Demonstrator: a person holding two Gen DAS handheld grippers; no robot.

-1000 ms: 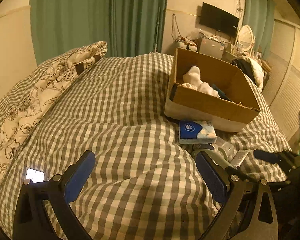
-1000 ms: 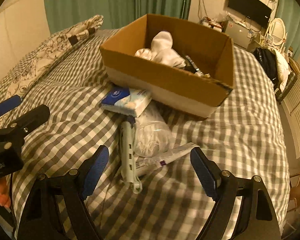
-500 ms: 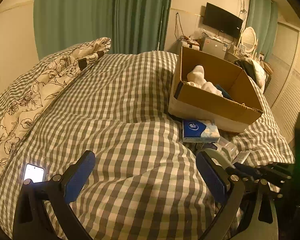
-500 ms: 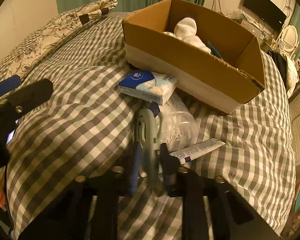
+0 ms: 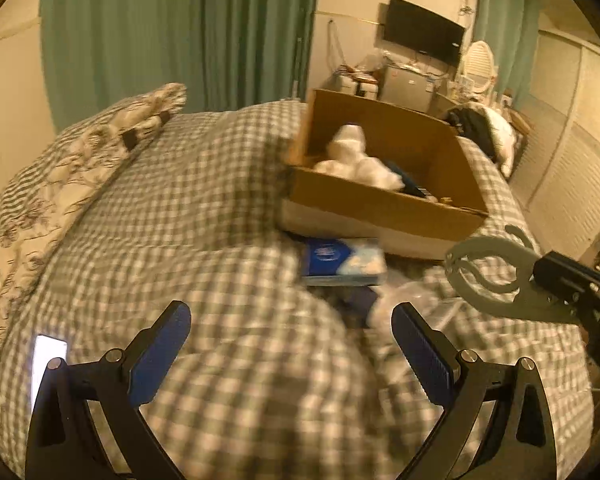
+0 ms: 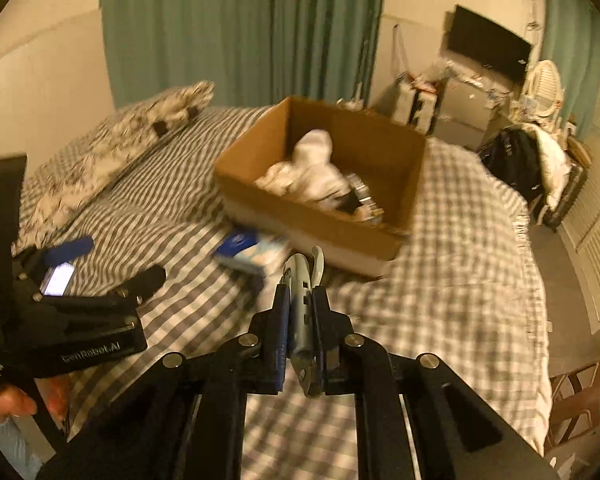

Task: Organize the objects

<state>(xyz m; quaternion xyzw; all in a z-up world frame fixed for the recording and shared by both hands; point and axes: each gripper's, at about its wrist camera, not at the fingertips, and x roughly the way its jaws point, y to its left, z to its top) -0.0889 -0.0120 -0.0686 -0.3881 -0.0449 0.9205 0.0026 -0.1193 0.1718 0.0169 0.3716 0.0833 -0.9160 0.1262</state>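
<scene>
My right gripper (image 6: 300, 308) is shut on a grey hair clip (image 6: 302, 280) and holds it in the air above the checked bed, short of the cardboard box (image 6: 320, 216). The clip also shows in the left wrist view (image 5: 492, 276), at the right, in the right gripper's black jaws. The box (image 5: 380, 204) holds white socks (image 5: 356, 158) and a few dark items. A blue tissue pack (image 5: 342, 260) lies on the bed in front of the box. My left gripper (image 5: 290, 344) is open and empty, low over the duvet.
A lit phone (image 5: 48, 354) lies on the bed at the left. A floral pillow (image 5: 72, 160) lies at the far left. A clear plastic bag (image 5: 404, 300) lies by the tissue pack. The bed's right edge (image 6: 536, 280) drops to the floor.
My right gripper closed on the hair clip and lifted it off the bed, toward the box. The left gripper stayed open and shifted only slightly.
</scene>
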